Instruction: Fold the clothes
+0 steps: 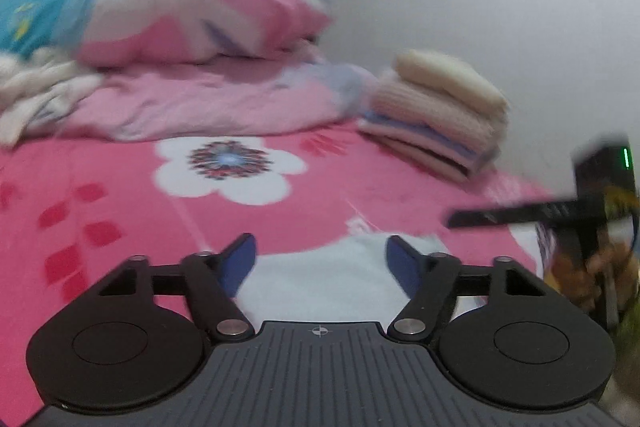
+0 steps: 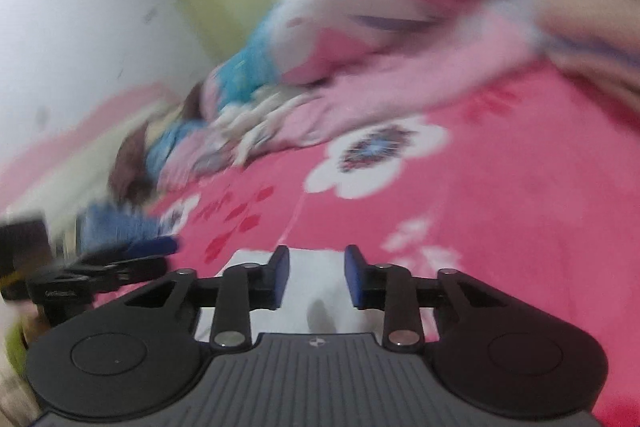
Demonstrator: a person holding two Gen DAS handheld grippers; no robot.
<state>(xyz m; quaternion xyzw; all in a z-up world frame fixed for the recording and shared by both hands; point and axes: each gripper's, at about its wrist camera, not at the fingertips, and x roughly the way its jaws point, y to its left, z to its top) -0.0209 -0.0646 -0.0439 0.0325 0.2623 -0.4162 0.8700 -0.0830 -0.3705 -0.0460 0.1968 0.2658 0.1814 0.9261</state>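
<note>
A pale white garment (image 1: 324, 279) lies on the pink flowered bed sheet (image 1: 120, 195), right under both grippers. My left gripper (image 1: 320, 259) is open, its blue pads spread wide above the cloth. My right gripper (image 2: 316, 273) is open too, pads either side of the same white cloth (image 2: 316, 291). The right gripper shows at the right edge of the left wrist view (image 1: 540, 211), blurred. The left gripper shows at the lower left of the right wrist view (image 2: 120, 259). Neither holds anything.
A stack of folded cream and pink clothes (image 1: 440, 111) sits at the back right by the white wall. A big pink and white quilt (image 1: 200, 3) and a heap of unfolded clothes (image 1: 36, 91) lie at the back left. Both views are motion-blurred.
</note>
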